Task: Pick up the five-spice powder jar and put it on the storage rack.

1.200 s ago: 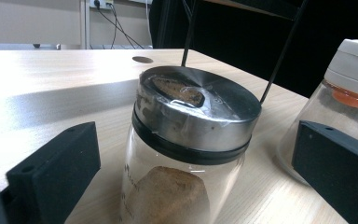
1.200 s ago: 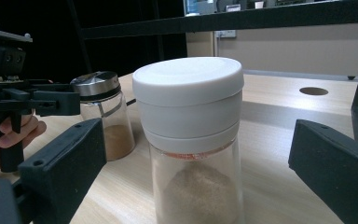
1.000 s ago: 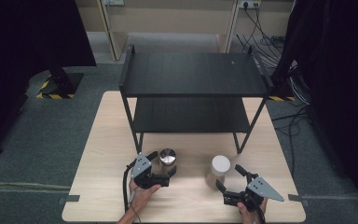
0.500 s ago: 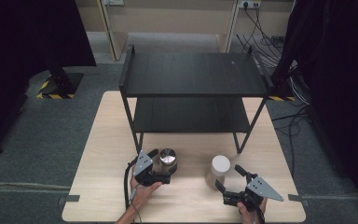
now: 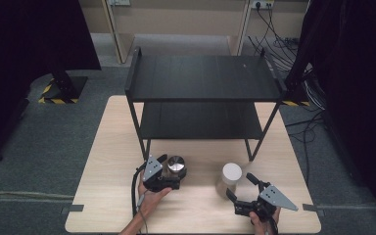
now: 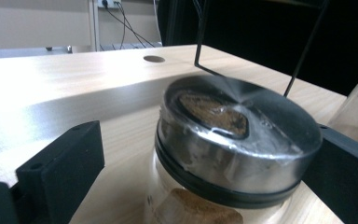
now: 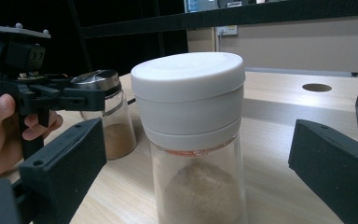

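Note:
A glass jar with a steel lid [image 5: 176, 165] [image 6: 233, 140] holds brown powder and stands on the table. My left gripper [image 5: 170, 172] [image 6: 205, 154] has its jaws on either side of the lid. They have just been closing. The right jaw is at the lid's edge and the left jaw stands apart from it. A second jar with a white cap [image 5: 231, 174] [image 7: 191, 102] holds pale powder. It stands between the open jaws of my right gripper [image 5: 239, 185] [image 7: 200, 158], with a gap on each side. The right gripper view also shows the left gripper [image 7: 51, 93] and the steel-lidded jar [image 7: 105, 112].
A black two-tier metal rack [image 5: 203, 78] stands at the back of the wooden table [image 5: 112, 147], its front legs just behind the jars. A round hole [image 7: 317, 87] [image 6: 154, 59] is cut in the tabletop. Dark curtains and cables lie beyond the table.
My left gripper has edged slightly towards the steel-lidded jar. The right gripper and both jars have kept still.

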Tool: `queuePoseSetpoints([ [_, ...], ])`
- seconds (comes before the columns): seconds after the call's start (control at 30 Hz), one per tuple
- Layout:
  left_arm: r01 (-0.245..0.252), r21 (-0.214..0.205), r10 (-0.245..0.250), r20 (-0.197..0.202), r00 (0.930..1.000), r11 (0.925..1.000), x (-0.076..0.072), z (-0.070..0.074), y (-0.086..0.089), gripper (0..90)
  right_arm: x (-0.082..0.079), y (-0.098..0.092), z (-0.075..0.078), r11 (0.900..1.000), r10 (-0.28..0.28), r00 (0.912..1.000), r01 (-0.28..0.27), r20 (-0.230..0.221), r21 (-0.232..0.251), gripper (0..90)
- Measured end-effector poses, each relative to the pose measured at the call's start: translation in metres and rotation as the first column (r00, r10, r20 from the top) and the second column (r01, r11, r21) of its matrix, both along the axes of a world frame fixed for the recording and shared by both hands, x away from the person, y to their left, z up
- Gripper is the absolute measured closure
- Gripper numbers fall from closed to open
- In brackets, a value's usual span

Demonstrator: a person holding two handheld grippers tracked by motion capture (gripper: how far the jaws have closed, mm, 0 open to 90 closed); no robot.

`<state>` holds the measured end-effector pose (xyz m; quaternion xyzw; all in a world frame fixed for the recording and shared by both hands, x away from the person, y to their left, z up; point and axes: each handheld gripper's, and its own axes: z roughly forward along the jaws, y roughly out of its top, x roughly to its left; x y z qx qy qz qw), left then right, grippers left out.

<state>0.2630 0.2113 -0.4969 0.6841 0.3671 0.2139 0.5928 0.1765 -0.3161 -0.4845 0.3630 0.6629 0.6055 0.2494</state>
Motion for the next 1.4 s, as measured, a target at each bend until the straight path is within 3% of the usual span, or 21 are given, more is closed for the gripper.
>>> queuePoseSetpoints([
  [0.67, 0.011, 0.051, -0.01, -0.013, 0.9999, 0.9987, 0.002, 0.0014, -0.0083, 8.0, 0.0003, 0.0005, -0.0004, 1.0, 0.0, 1.0, 0.0, -0.001, 0.0, 4.4],
  [1.23, 0.015, 0.078, -0.015, 0.007, 0.9999, 0.9968, 0.0017, 0.0007, -0.01, 28.8, 0.0017, 0.0005, -0.0008, 1.0, 0.004, 1.0, -0.004, -0.009, 0.002, 4.4],
  [1.4, 0.014, 0.085, -0.015, 0.012, 0.9998, 0.9963, 0.0012, 0.001, -0.0103, 29.8, 0.0017, 0.0004, -0.0008, 1.0, 0.007, 1.0, -0.007, -0.007, 0.001, 4.4],
])
